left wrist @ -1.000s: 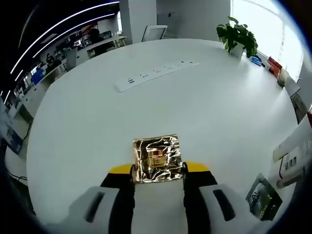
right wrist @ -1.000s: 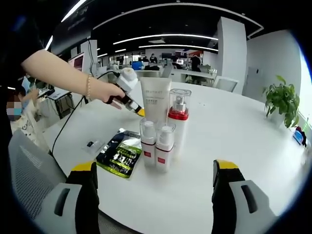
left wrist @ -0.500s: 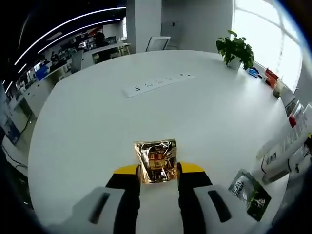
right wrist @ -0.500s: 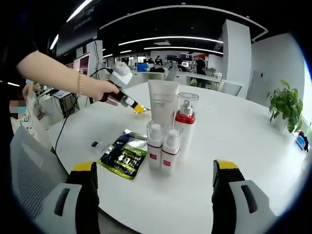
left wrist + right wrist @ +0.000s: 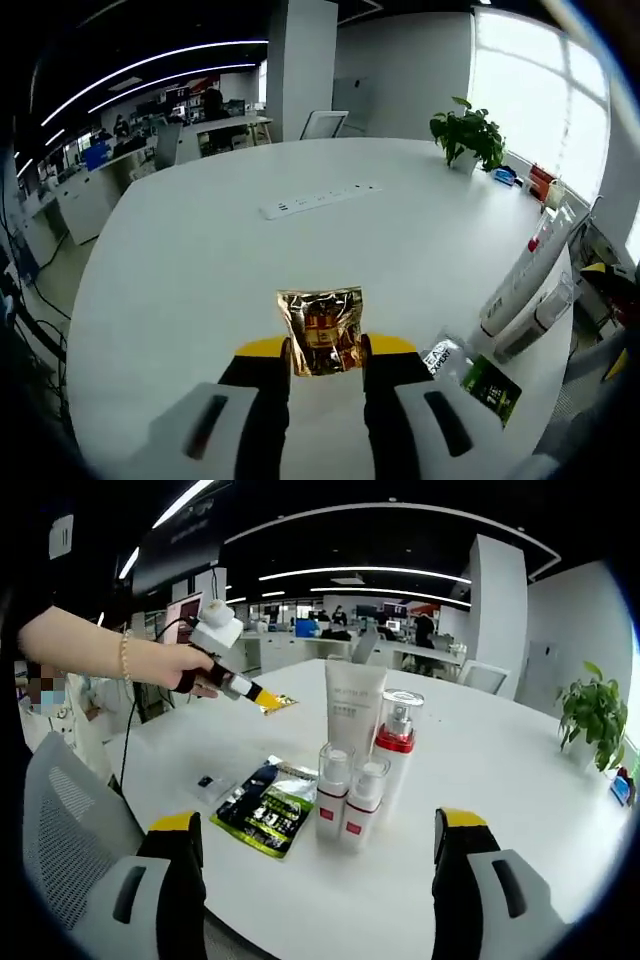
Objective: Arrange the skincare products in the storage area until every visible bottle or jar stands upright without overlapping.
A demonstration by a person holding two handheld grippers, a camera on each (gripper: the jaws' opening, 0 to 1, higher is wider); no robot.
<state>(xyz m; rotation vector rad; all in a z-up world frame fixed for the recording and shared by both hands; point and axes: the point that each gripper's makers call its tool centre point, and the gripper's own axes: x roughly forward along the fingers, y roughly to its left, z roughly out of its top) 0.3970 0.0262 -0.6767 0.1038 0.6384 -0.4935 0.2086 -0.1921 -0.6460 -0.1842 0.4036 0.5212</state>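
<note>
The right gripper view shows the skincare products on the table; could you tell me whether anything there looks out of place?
The tube, pump bottle and two small bottles stand upright in a tight cluster. The dark green sachet lies flat beside them, and the left gripper holds a gold sachet above the table.

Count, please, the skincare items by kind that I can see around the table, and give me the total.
Tall white tube: 1
Pump bottle with red collar: 1
Small bottles with red labels: 2
Dark green sachet: 1
Gold sachet, held off the table in the left gripper: 1
Total: 6
</note>
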